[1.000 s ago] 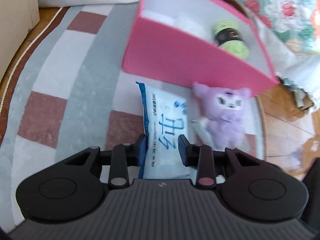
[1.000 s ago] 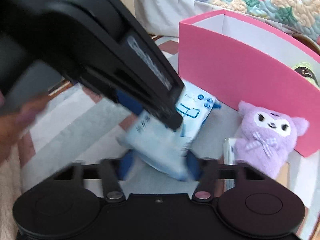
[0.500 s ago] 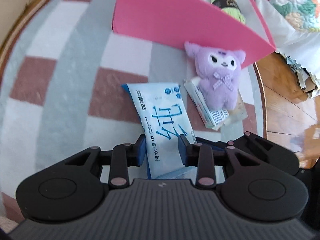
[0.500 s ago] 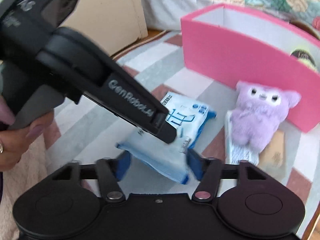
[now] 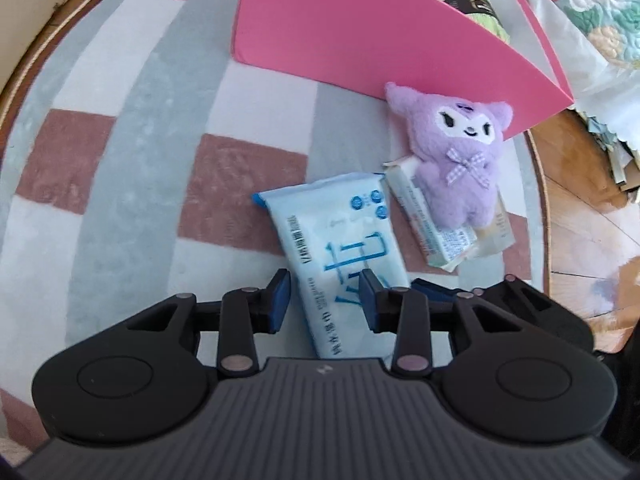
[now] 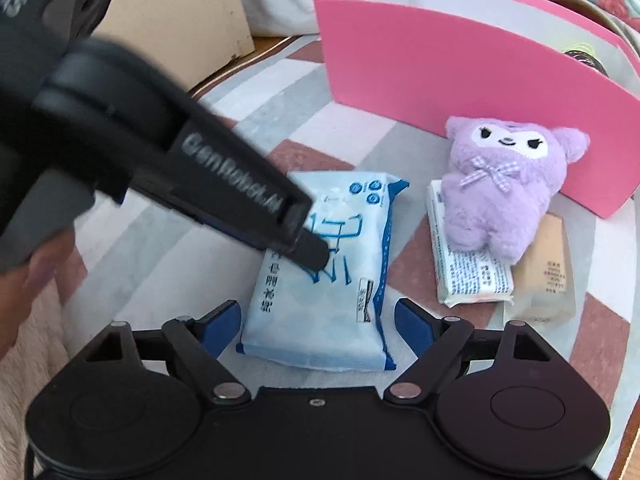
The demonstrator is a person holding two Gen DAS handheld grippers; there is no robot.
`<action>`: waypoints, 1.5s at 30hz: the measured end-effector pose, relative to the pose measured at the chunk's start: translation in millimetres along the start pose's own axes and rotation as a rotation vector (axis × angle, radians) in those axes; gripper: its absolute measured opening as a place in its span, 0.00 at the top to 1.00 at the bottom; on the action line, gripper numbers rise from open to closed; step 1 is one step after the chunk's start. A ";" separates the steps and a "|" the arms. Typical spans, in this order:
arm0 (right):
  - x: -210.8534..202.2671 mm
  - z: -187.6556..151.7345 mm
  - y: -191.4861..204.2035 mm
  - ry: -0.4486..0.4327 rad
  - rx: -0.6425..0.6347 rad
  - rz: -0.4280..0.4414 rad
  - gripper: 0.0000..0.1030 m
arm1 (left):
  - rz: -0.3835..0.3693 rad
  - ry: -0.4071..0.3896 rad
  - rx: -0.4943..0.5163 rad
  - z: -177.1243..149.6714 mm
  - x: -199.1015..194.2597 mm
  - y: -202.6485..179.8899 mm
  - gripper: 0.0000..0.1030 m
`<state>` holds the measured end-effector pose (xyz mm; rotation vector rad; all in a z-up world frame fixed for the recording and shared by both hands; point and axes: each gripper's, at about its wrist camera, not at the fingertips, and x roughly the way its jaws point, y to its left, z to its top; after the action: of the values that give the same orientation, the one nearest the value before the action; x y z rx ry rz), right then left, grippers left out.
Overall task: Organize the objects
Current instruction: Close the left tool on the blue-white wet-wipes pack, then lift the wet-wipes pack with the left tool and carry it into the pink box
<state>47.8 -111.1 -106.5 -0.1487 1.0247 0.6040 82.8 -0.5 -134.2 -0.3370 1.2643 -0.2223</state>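
Observation:
A blue-and-white wet-wipes pack (image 5: 344, 248) lies flat on the checked rug, also in the right wrist view (image 6: 332, 276). My left gripper (image 5: 324, 300) hovers over its near end, jaws apart with a gap on the left side. My right gripper (image 6: 318, 324) is open wide, straddling the pack's near end without touching. A purple plush toy (image 5: 456, 156) lies on a white carton (image 5: 436, 236) by the pink box (image 5: 360, 36), which holds a green yarn ball (image 5: 476, 4).
A beige carton (image 6: 548, 276) lies beside the white carton (image 6: 468, 280). A cream cabinet (image 6: 168, 20) stands far left. Quilted bedding (image 5: 592, 8) and wooden floor (image 5: 576, 184) lie to the right, past the rug's edge.
The wipes pack has come down flat onto the rug. My left gripper's jaws have loosened off it and my right gripper has opened wider. Both views drew back slightly.

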 end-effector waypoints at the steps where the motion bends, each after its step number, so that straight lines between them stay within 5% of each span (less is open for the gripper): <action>1: 0.9 -0.3 1.1 -0.005 0.002 -0.003 0.10 | -0.005 0.002 -0.006 0.0 0.9 -0.1 0.66; 8: 7.6 0.6 13.1 0.020 -0.117 -0.053 0.09 | -0.037 0.015 -0.080 0.2 2.9 10.6 0.65; 12: 3.8 0.2 20.0 0.006 -0.121 -0.065 0.25 | -0.009 -0.012 -0.047 -6.2 0.1 0.3 0.69; 18: -9.0 2.4 13.0 -0.013 -0.029 -0.020 0.31 | -0.040 -0.034 -0.024 -11.4 -11.4 -8.2 0.70; 33: -77.9 31.5 21.5 -0.063 -0.010 0.030 0.31 | -0.084 -0.151 0.110 -22.4 -89.8 -39.0 0.70; 38: -123.9 28.2 25.4 -0.109 -0.007 0.048 0.31 | -0.091 -0.180 0.136 -13.1 -123.3 -48.3 0.70; 45: -140.6 64.4 23.0 -0.192 -0.047 0.047 0.31 | -0.078 -0.237 0.184 13.3 -169.4 -63.6 0.70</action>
<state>31.7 -123.4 48.5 -0.1062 0.8304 0.6720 47.7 0.6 43.8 -0.2465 0.9902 -0.3525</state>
